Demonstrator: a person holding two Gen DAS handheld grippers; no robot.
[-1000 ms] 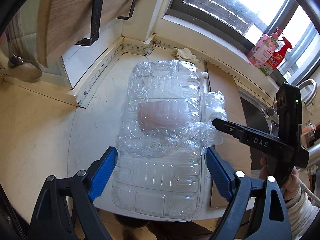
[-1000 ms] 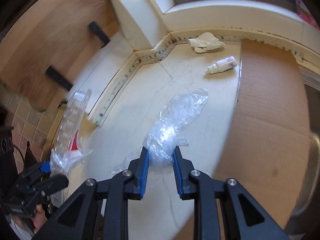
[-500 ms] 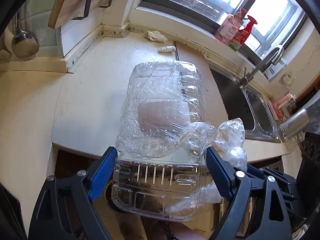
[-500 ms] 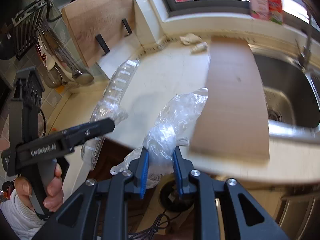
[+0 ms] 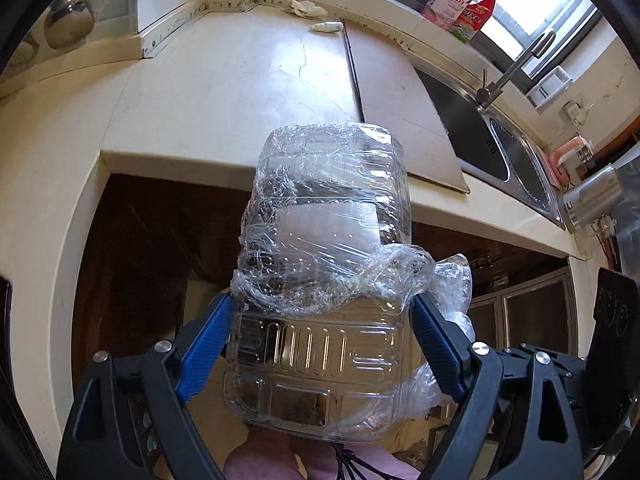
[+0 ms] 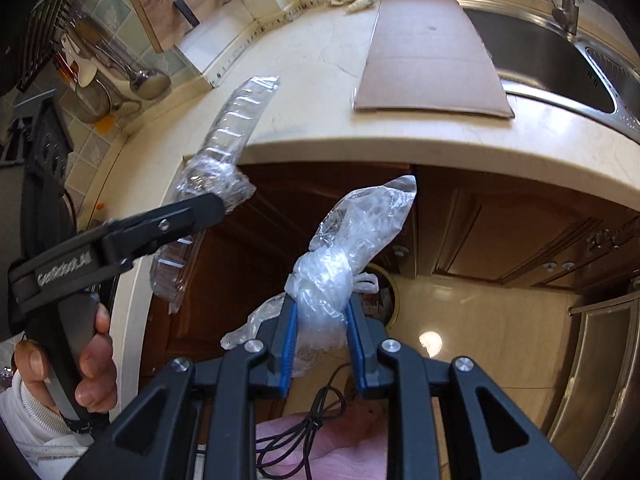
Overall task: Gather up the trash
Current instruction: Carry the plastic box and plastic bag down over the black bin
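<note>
1. My left hand-held gripper clamps the clear plastic tray, held off the tabletop edge.
2. My right hand-held gripper pinches the crumpled plastic bag, over the floor.
3. Cardboard sheet lies at 12 o'clock, sink at 1.

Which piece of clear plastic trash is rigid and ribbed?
The clear ribbed plastic tray in the left gripper; the right gripper holds a soft crumpled plastic bag.

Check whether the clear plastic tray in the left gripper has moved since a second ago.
Yes. The clear plastic tray, clamped in the left gripper, was over the countertop; it has pulled back past the counter's front edge and now hangs mostly in front of the dark cabinet below.
</note>
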